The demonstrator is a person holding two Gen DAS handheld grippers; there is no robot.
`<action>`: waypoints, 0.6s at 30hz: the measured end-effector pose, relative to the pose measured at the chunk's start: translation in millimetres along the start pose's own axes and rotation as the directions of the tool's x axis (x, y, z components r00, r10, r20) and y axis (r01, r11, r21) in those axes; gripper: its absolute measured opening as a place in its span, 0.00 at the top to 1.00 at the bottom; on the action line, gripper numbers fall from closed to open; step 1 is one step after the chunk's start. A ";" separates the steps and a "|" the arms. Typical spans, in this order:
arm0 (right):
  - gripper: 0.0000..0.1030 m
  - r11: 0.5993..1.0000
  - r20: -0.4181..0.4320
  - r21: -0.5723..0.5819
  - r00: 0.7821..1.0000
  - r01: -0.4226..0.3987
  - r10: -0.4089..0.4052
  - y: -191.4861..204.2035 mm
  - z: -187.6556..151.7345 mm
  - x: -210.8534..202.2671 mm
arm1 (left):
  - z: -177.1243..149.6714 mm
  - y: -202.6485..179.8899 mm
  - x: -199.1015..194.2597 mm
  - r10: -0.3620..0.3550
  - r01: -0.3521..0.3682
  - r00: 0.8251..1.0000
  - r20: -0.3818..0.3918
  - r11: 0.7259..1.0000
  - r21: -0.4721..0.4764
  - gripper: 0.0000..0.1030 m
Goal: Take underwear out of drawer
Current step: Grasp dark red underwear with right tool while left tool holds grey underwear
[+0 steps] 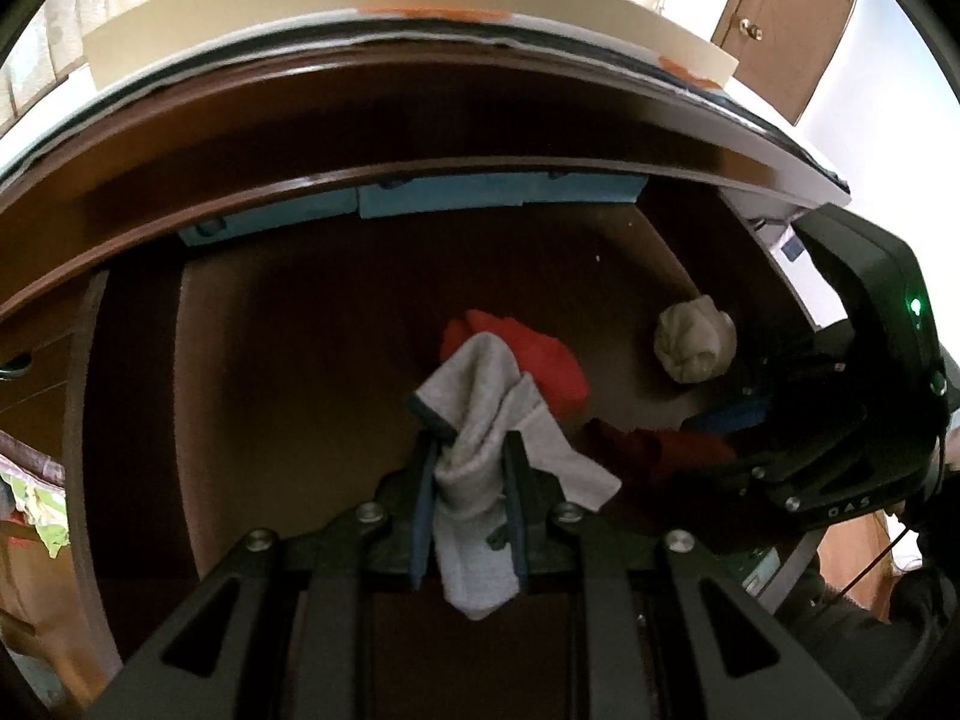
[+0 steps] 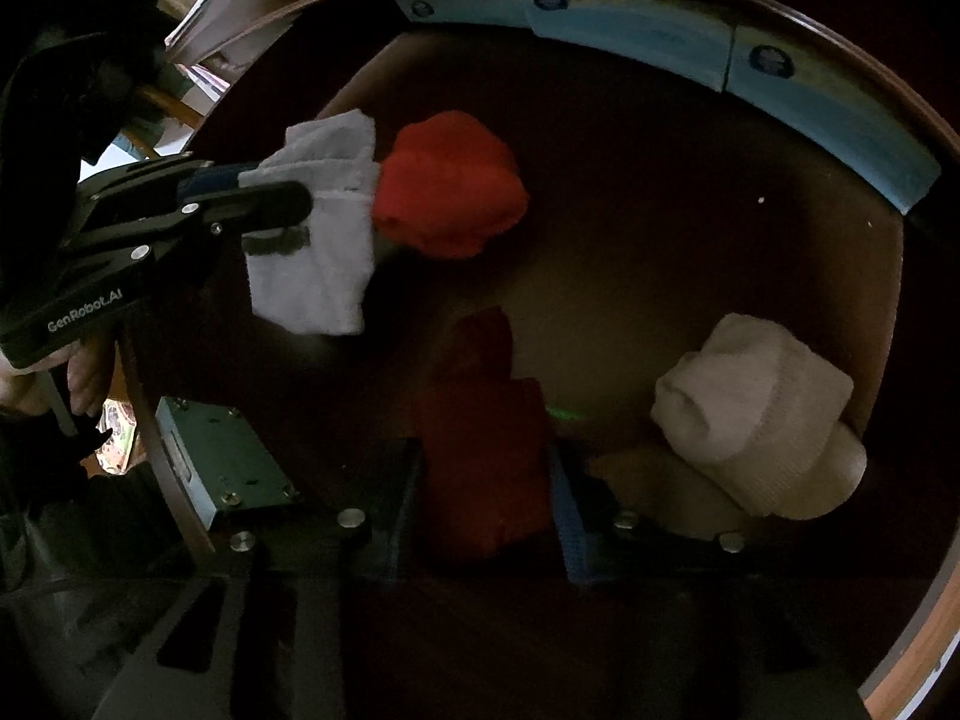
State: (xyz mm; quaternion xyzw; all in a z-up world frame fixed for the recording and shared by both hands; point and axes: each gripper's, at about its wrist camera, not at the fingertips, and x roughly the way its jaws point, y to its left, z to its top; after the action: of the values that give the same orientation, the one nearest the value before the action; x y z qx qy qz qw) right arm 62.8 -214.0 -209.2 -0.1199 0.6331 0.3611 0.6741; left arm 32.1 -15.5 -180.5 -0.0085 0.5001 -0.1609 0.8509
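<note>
Left hand-held gripper is clamped narrow on a grey garment; the fabric is pinched between both blue pads and hangs bunched above and below the jaws, lifted over the open drawer. In the right wrist view the same grey piece is seen hanging from the left fingers, just touching an orange-red bundle that lies on the drawer floor behind it.

Right hand-held gripper is lowered into the near part of the drawer, jaws partly closed around a dark red garment. The cloth is seen between the two fingers; pad contact is likely but cannot be confirmed because of the deep shadow.

A cream rolled bundle is seen on the drawer floor just right of the right fingers, apart from the dark red piece. Pale blue packets are lined along the far drawer wall. A person's hand is visible on the left gripper's handle. Above the drawer front, a beige board with orange tape is seen on the top surface.
</note>
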 end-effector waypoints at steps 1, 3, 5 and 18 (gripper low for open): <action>0.65 1.000 0.008 -0.005 1.000 0.003 -0.003 1.0 -0.8 -1.2 | -0.4 0.2 -0.8 0.001 -0.001 1.000 0.007 1.000 -0.001 0.82; 0.67 1.000 0.026 -0.016 1.000 0.011 -0.010 2.9 -2.1 -2.9 | -0.8 0.9 -1.8 0.003 -0.002 1.000 0.018 1.000 -0.009 0.82; 0.69 0.999 0.046 -0.028 0.999 0.017 -0.016 4.9 -2.8 -4.6 | -1.6 1.2 -3.3 0.008 -0.008 0.999 0.034 1.000 -0.014 0.82; 0.71 0.997 0.220 -0.072 0.975 0.020 -0.004 6.1 -25.3 -34.5 | -8.8 -3.6 -13.6 0.068 -0.067 0.986 0.149 0.998 -0.006 0.82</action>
State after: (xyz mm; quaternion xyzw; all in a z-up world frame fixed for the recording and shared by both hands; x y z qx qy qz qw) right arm 41.6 -236.8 -179.2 -0.1079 0.5401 0.3914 0.7372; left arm 17.6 -13.8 -172.7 -0.0041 0.4351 -0.1306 0.8909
